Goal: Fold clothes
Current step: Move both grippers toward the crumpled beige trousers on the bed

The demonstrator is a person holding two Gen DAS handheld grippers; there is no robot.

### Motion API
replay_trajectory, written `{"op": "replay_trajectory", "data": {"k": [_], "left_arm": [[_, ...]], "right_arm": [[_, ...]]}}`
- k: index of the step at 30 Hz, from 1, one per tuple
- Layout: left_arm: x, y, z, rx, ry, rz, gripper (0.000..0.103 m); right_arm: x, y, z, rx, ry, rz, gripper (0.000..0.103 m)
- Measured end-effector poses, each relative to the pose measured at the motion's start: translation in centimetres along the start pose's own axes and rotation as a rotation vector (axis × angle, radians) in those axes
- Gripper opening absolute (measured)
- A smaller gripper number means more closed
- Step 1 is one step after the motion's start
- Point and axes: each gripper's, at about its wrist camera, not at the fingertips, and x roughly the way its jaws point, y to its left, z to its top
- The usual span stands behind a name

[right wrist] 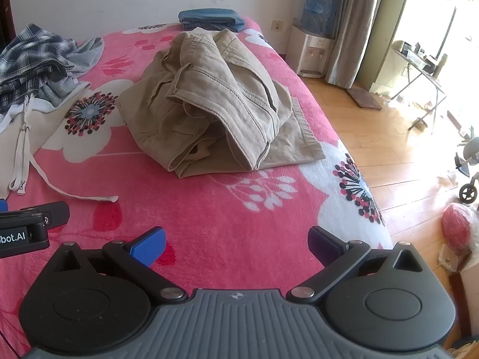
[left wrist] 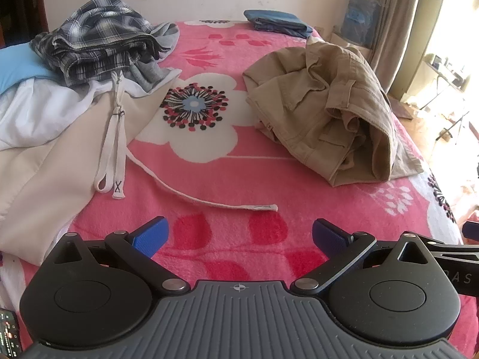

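The left tool hangs over the pink floral blanket with its blue pads spread wide, gripping nothing. The right tool is likewise released and empty, just beside it. Ahead lie crumpled khaki trousers, well apart from both tools. A white drawstring trails from a cream garment at left, below a plaid shirt. Folded blue jeans rest at the bed's far edge.

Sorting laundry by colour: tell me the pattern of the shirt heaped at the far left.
Dark blue, grey and white plaid shirt, clearest in the left wrist view.
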Motion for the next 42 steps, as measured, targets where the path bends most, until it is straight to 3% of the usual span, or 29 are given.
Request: {"op": "replay_trajectory", "data": {"k": [18, 26, 30, 37, 42], "left_arm": [[1.3, -0.4, -0.5, -0.021, -0.032, -0.100, 0.103], [2.8, -0.6, -0.9, -0.043, -0.018, -0.149, 0.103], [2.9, -0.8, -1.0, -0.021, -0.034, -0.149, 0.103], [2.8, -0.6, -0.9, -0.013, -0.078, -0.143, 0.103], [2.7, -0.4, -0.8, -0.044, -0.113, -0.169, 0.103]], "right_arm": [[1.3, -1.0, 0.0, 0.004, -0.036, 0.046, 0.103], [0.4, -0.9, -0.3, -0.081, -0.243, 0.068, 0.103], [1.3, -1.5, 0.4, -0.082, -0.238, 0.113, 0.103], [1.9, -3.2, 0.6, 0.005, -0.364, 0.164, 0.103], [2.5, -4.0, 1.0, 0.043, -0.383, 0.171, 0.103]]}}
